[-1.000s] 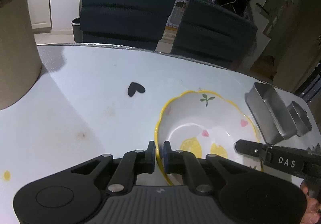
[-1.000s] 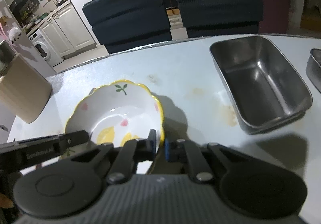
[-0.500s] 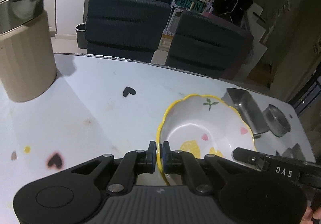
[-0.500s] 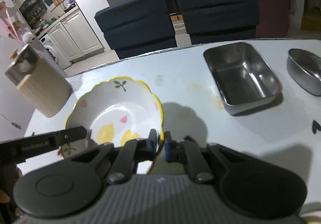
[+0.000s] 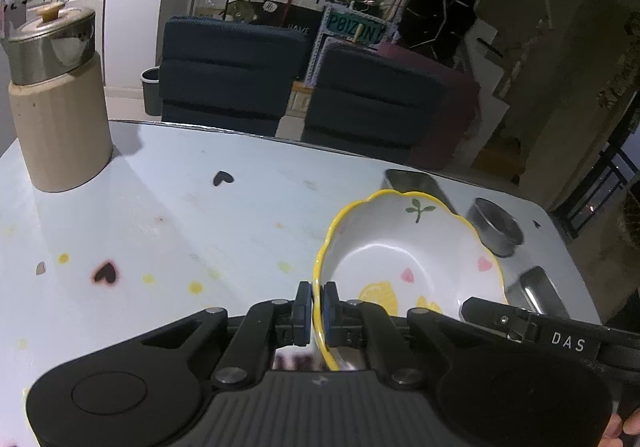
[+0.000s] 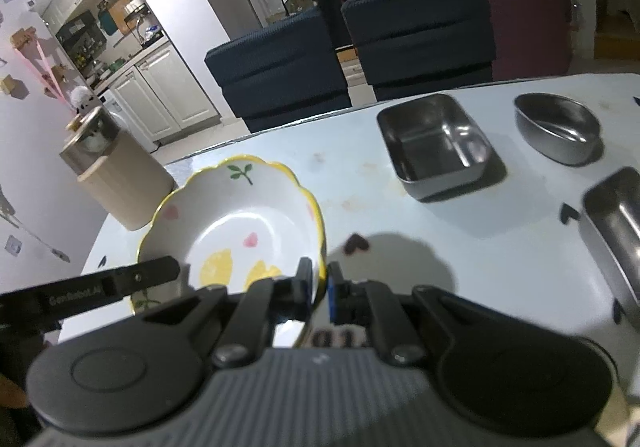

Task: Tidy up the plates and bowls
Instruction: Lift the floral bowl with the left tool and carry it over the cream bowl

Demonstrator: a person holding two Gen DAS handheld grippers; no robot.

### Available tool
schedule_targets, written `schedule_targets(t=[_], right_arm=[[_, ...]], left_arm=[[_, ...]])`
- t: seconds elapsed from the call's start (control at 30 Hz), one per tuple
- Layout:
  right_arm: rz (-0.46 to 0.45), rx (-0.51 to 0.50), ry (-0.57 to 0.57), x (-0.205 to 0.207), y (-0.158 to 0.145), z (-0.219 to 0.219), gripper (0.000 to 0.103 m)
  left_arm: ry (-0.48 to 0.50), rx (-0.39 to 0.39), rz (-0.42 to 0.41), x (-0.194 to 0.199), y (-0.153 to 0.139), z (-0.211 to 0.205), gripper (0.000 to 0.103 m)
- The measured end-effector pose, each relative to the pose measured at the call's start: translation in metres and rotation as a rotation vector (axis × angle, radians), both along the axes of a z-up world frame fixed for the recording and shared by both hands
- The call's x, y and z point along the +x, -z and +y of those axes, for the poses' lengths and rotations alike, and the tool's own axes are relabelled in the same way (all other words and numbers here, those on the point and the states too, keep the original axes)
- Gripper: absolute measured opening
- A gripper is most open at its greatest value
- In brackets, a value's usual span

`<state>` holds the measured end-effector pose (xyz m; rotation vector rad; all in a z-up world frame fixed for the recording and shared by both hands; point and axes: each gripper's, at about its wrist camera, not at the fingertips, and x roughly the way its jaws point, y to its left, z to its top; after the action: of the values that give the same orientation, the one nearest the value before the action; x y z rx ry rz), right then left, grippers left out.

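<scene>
- Left wrist view: left gripper [image 5: 316, 311] has its jaws clamped on the left rim of the yellow-edged ceramic bowl [image 5: 408, 251], which sits raised above the white table [image 5: 168, 231].
- The right gripper's finger [image 5: 520, 323], marked DAS, reaches in at the bowl's right side.
- A beige canister [image 5: 60, 115] with a steel lid stands at the table's far left; a round steel bowl [image 5: 494, 225] lies beyond the ceramic bowl.
- Right wrist view: right gripper [image 6: 319, 287] is pinched shut on the bowl's right rim, its shadow cast on the table below.
- A rectangular steel tray [image 6: 436, 143] and the round steel bowl rest on the table, well apart from the ceramic bowl; another steel tray [image 6: 616, 231] lies at the right edge.
- Two dark chairs [image 6: 352, 47] stand behind the table.
</scene>
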<state>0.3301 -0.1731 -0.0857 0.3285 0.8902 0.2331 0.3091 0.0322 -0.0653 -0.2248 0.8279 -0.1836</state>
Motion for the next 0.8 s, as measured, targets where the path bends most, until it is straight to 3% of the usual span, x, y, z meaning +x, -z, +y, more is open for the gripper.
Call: schedule_targets(t=[0.4,0.8], right_arm=[[-0.060,-0.001,0.047,-0.058,-0.021,-0.030,0.009],[-0.094,0.036,0.124,-0.096,-0.019,-0.061,0.009]], left_arm=[[0.038,-0.018,-0.058,-0.059,-0.023,-0.036,0.005],[0.057,-0.058,-0.065,-0.091,-0.027,-0.067,0.005]])
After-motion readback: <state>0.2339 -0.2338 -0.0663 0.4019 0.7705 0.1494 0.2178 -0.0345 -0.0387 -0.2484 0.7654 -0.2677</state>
